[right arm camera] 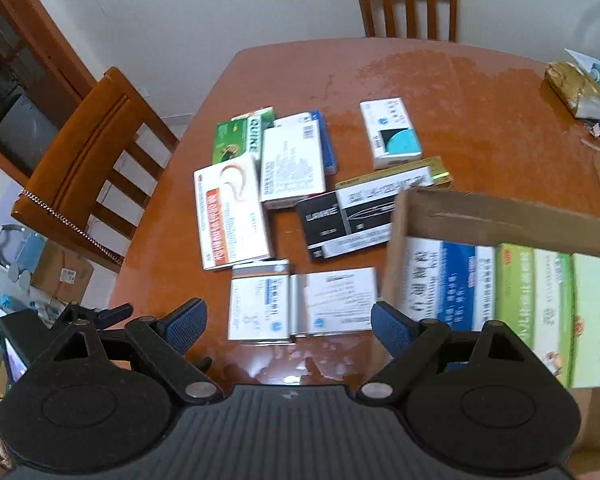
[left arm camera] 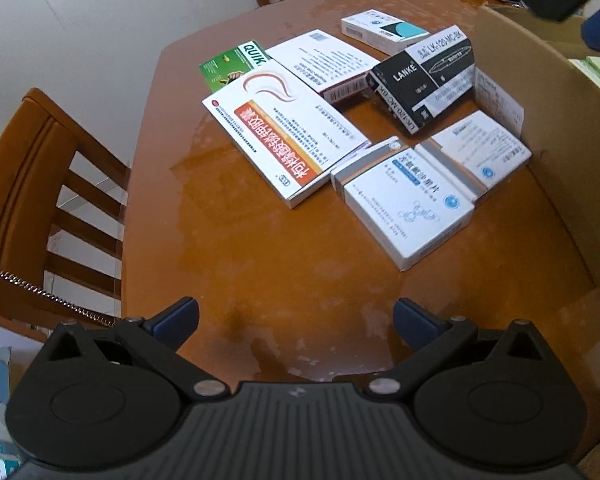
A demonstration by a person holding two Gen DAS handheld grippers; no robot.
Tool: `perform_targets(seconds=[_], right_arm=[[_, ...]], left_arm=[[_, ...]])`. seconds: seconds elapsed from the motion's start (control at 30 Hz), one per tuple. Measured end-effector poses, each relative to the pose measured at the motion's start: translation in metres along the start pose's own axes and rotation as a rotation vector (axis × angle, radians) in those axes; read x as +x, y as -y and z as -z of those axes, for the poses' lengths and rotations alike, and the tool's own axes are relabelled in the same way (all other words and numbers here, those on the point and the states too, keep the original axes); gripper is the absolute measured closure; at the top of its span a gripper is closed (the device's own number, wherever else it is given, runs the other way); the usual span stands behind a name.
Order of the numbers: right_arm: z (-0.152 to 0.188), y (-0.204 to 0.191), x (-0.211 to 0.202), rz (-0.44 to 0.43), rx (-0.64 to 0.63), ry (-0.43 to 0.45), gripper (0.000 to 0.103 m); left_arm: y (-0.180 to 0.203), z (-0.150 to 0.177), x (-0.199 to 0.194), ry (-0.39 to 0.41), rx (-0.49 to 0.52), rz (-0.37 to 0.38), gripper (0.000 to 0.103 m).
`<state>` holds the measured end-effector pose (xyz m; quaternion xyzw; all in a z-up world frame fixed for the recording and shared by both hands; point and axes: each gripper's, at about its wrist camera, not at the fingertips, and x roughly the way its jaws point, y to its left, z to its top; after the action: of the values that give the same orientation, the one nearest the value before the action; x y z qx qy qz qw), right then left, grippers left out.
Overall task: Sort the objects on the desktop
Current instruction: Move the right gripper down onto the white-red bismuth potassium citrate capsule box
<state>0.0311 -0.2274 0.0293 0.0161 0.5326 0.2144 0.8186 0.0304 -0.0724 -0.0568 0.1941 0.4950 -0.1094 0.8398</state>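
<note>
- Landmark: the black LANKE box point(left arm camera: 422, 80), lying flat near the middle of the brown wooden table point(left arm camera: 260, 260); places below are given from it, left to right
- wooden chair point(left arm camera: 40, 184): well off to the left of the LANKE box, beyond the table edge
- green QUIK box point(left arm camera: 232, 64): far left of the LANKE box, partly under its neighbours
- white box with an orange band point(left arm camera: 284, 136): left of the LANKE box and a little nearer the camera, overlapping the QUIK box
- white printed box point(left arm camera: 324, 64): just left of the LANKE box, nearly touching its end
- white box with a teal patch point(left arm camera: 384, 30): behind the LANKE box, apart from it
- two white and grey boxes point(left arm camera: 408, 200), point(left arm camera: 480, 148): in front of the LANKE box, side by side and touching
- cardboard carton point(left arm camera: 540, 120): right of the LANKE box, its wall just beside it; the right wrist view shows blue and green boxes point(right arm camera: 532, 308) standing inside it
- left gripper point(left arm camera: 296, 320): well in front of the LANKE box, over bare table; fingers spread wide, nothing between them
- right gripper point(right arm camera: 288, 324): in front of the LANKE box at the carton's near corner, above the white and grey boxes; jaws wide apart, gripping nothing
</note>
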Motion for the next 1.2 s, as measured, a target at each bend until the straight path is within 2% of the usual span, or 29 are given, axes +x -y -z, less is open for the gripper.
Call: perform_targets(seconds=[0.23,0.4,0.67,0.8,0.93,1.2], right_arm=[[0.004,-0.041,0.029,0.001,-0.057,-0.04,0.011],[0.0,-0.059,0.049,0.064,-0.076,-0.008,0.011],[-0.013,-0.084,0.081,0.114,-0.112,0.017,0.011],[-0.022,-0.096,0.098,0.147,-0.173,0.056,0.011],[-0.033,-0.1,0.114,0.173,-0.185,0.089,0.01],[-0.046,-0.093,0.148,0.212,-0.178,0.02,0.009]], left_arm=[[-0.014,0.006,0.012,-0.011,0.015,0.042,0.0],[-0.019,0.013,0.014,-0.008,0.028,0.091,0.0],[-0.023,0.019,0.016,0.026,0.1,0.168,0.0],[-0.028,0.018,0.019,0.042,0.106,0.196,0.0],[-0.034,0.015,0.022,0.056,0.106,0.213,0.0],[-0.043,0.012,0.031,0.055,0.061,0.249,0.0]])
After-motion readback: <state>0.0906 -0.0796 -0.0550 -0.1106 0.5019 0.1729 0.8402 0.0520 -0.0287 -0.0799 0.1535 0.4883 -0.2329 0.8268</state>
